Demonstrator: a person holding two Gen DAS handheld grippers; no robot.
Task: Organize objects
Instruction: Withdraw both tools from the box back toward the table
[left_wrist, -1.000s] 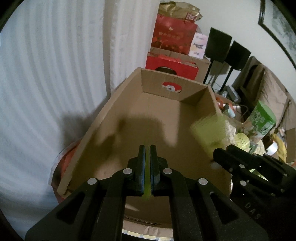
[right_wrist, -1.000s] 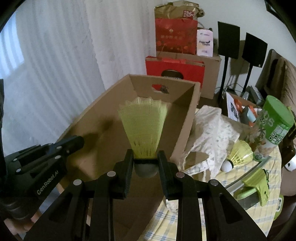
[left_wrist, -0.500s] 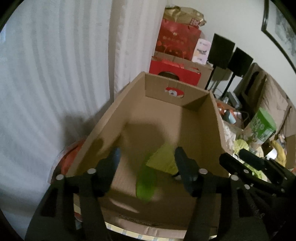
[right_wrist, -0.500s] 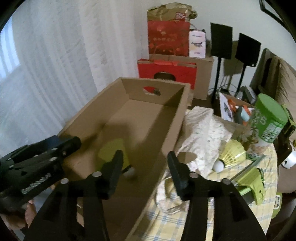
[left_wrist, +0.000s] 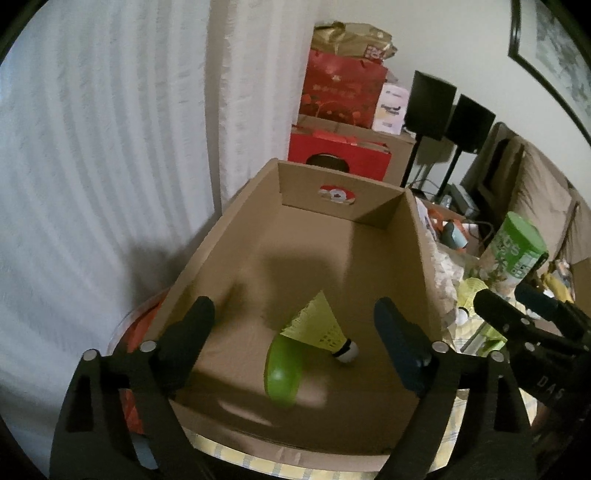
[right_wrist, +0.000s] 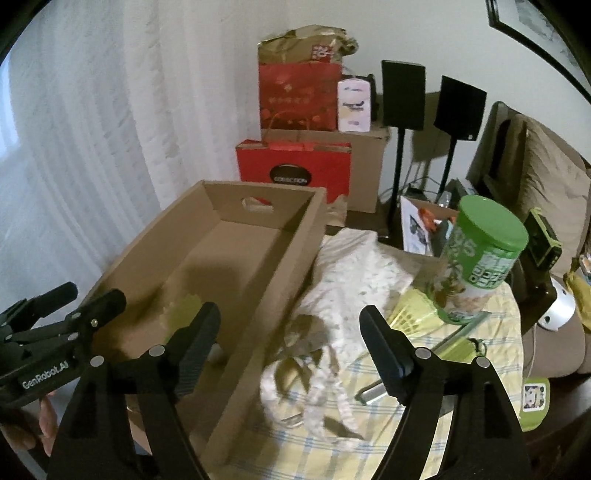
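An open cardboard box stands on the table; it also shows in the right wrist view. On its floor lie a yellow-green shuttlecock and a green disc. My left gripper is open and empty above the box's near end. My right gripper is open and empty over the box's right wall. Another yellow-green shuttlecock lies on the table by a green-lidded canister.
A white patterned cloth lies beside the box on the checked tablecloth. A green clip tool lies near the canister. Red gift bags, cardboard boxes and speaker stands stand behind. White curtains hang at the left.
Both grippers opened. The left let go of the green disc and the right let go of the shuttlecock; both now lie in the box. The right gripper moved right and back.
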